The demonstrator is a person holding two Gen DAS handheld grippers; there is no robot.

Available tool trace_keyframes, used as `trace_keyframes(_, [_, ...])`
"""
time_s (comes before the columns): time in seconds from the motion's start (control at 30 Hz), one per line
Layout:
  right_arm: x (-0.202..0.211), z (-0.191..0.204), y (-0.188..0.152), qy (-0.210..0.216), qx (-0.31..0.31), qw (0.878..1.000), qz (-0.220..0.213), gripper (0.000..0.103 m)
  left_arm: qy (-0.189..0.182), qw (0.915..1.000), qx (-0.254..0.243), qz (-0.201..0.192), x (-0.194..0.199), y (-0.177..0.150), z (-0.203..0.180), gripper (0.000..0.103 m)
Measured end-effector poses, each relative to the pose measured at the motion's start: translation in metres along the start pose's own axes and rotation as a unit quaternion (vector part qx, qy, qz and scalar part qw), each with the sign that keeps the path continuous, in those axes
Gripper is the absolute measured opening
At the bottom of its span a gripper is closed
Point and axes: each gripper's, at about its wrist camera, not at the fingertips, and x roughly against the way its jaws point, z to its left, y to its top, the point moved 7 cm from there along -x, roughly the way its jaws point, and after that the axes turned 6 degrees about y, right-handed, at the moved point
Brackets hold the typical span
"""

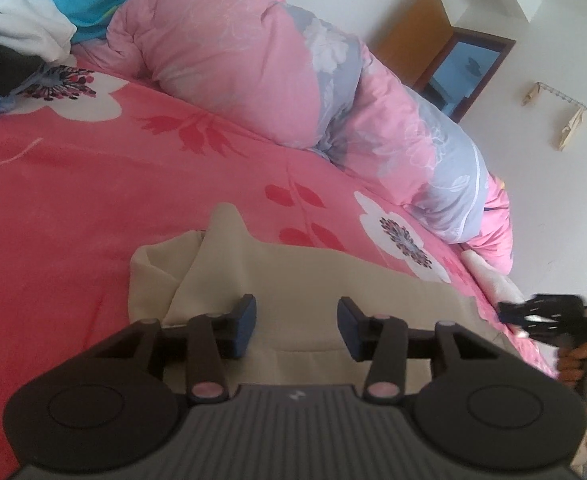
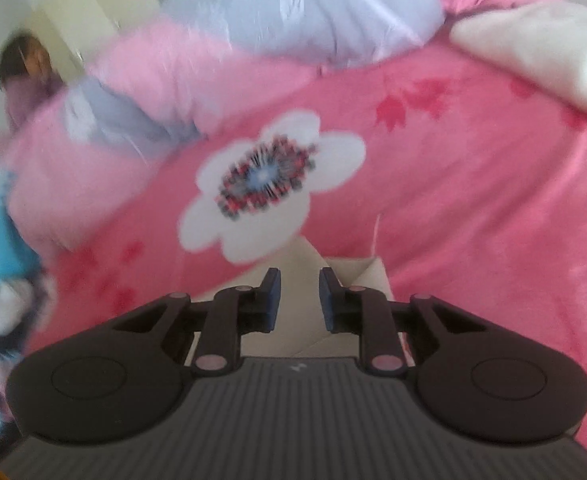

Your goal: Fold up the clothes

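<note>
A beige garment [image 1: 293, 280] lies spread on the pink flowered bedsheet [image 1: 73, 200], with a folded flap at its left end. My left gripper [image 1: 296, 322] hovers over it, open, nothing between its blue pads. In the left wrist view the right gripper [image 1: 533, 314] shows at the far right edge, held by a hand [image 1: 577, 364]. In the blurred right wrist view my right gripper [image 2: 299, 298] is open over a corner of the beige garment [image 2: 305, 264], with nothing between its pads.
A rolled pink and grey quilt [image 1: 273, 72] runs along the far side of the bed. A pile of white, black and turquoise clothes [image 1: 25, 12] sits at the top left. A person [image 2: 25, 76] shows beyond the bed. A wooden door [image 1: 449, 56] stands behind.
</note>
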Motion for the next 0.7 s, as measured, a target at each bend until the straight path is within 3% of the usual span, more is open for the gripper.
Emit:
trace_keyframes(0.07, [0.024, 0.001, 0.006, 0.015, -0.022, 1.0, -0.014, 0.019, 0.002, 1.0, -0.002, 0.0, 0.0, 0.0, -0.001, 0.047])
trace_keyframes(0.13, [0.05, 0.011, -0.002, 0.005, 0.022, 0.999, -0.022, 0.019, 0.002, 1.0, -0.004, -0.002, 0.0, 0.0, -0.001, 0.047])
trace_keyframes(0.27, [0.057, 0.003, -0.048, -0.046, 0.108, 0.992, 0.035, 0.019, -0.002, 1.0, -0.001, -0.004, 0.001, -0.001, 0.0, 0.047])
trace_keyframes(0.4, [0.066, -0.028, -0.063, -0.088, 0.084, 0.991, 0.053, 0.015, -0.002, 1.0, 0.0, -0.007, 0.001, -0.001, 0.0, 0.047])
trace_keyframes(0.53, [0.123, 0.009, -0.044, -0.059, 0.128, 0.99, -0.022, 0.015, -0.001, 0.9999, -0.003, -0.011, 0.001, -0.002, 0.0, 0.047])
trace_keyframes(0.63, [0.134, 0.022, -0.055, -0.036, 0.145, 0.988, -0.027, 0.015, -0.002, 0.9999, -0.002, -0.012, 0.001, -0.002, 0.0, 0.047])
trace_keyframes(0.7, [0.117, 0.008, -0.076, -0.029, 0.124, 0.992, 0.002, 0.015, -0.003, 0.9999, -0.002, -0.013, 0.002, -0.002, 0.0, 0.047])
